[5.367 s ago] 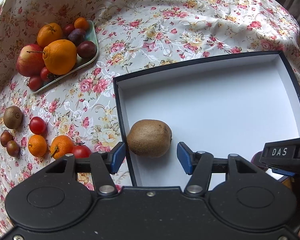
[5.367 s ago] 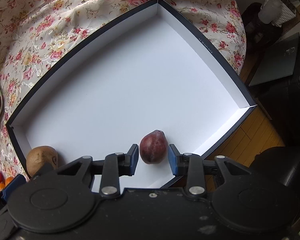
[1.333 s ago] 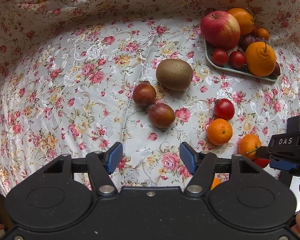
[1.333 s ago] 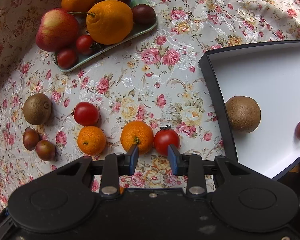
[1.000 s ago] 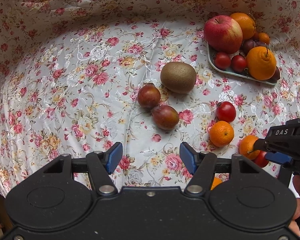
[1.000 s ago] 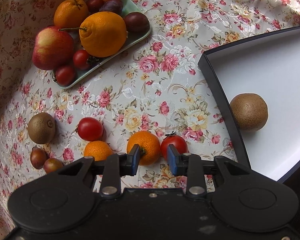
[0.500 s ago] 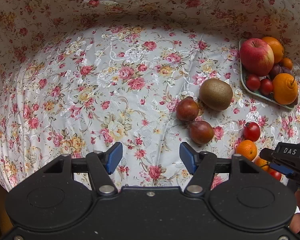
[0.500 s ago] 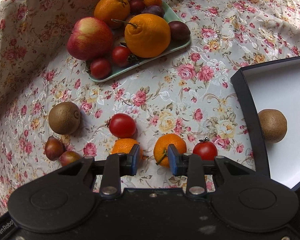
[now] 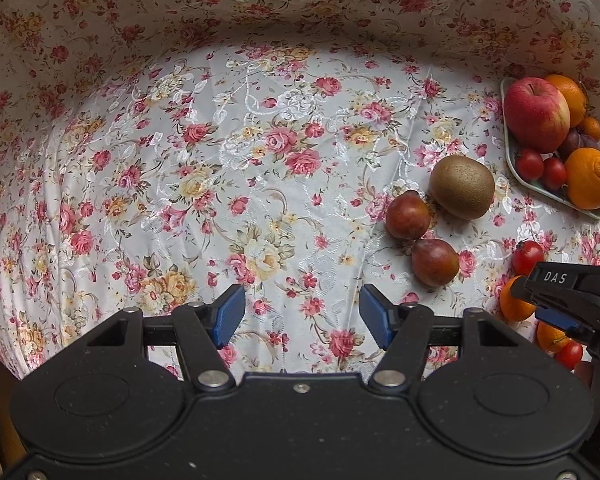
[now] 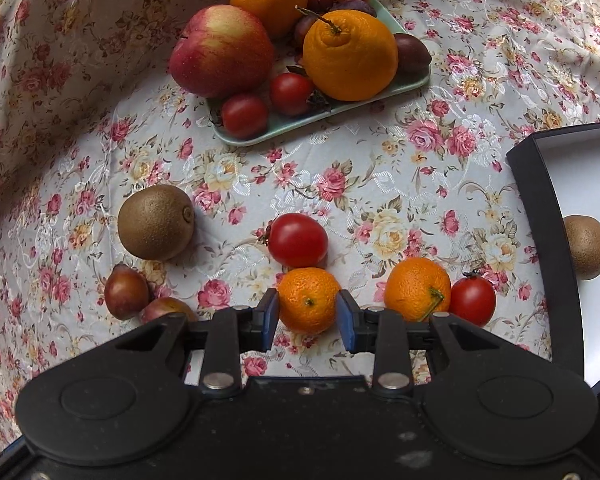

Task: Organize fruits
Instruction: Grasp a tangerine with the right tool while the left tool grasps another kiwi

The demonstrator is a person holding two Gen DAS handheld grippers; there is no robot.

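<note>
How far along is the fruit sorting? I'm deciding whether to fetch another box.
Barely started: one brown kiwi lies in the dark-rimmed white box. The right gripper has its jaws around a small orange mandarin, not yet closed. The left gripper is open and empty. A second loose kiwi, tomatoes, small reddish fruits and the loaded green tray remain.

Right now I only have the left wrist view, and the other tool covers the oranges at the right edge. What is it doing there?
Observer: The right tool has its fingers on either side of a small orange that lies on the cloth. It is open, and nothing is lifted.
Reviewer: Is there anywhere to put it? I see only the plate.
Observer: Yes, a black-edged white box stands to the right of that orange.
Reviewer: Anything in it?
Observer: A kiwi sits close by its left wall. The rest of the box is out of frame.
</note>
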